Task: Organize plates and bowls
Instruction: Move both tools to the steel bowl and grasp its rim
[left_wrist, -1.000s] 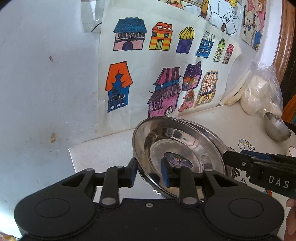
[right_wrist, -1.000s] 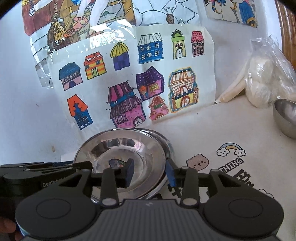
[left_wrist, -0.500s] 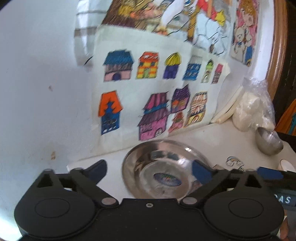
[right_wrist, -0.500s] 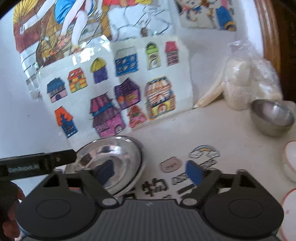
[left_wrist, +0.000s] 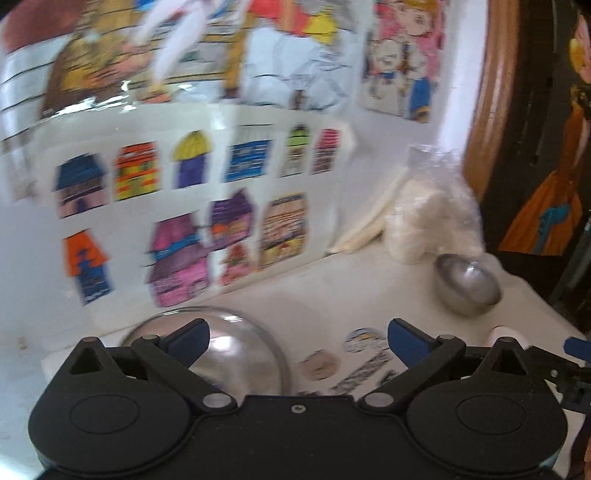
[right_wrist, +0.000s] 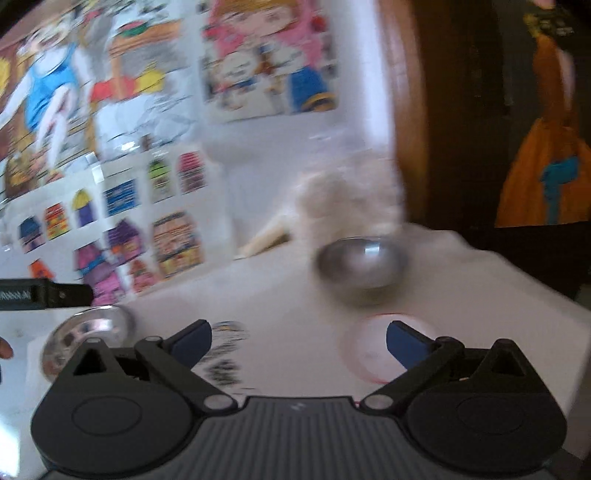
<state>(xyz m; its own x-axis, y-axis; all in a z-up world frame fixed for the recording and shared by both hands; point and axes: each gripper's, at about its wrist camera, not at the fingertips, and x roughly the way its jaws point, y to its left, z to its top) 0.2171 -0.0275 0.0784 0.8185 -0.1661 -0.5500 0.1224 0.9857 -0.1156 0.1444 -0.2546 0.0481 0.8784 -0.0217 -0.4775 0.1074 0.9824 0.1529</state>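
White counter (right_wrist: 295, 314), house drawings behind. One shiny plate stack (left_wrist: 236, 354) left of one steel bowl (right_wrist: 362, 264), empty. One white plate (right_wrist: 369, 350) in front. Left hand-held gripper (left_wrist: 298, 338), right hand-held gripper (right_wrist: 298, 338): both just opened wide, holding nothing.

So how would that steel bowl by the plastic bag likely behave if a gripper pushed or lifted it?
The steel bowl has a rounded underside, so a side push would probably rock or slide it on the smooth white table rather than tip it over. Its shiny wall looks slippery; a rim pinch seems safer. It looks thin, so likely light and not fragile.
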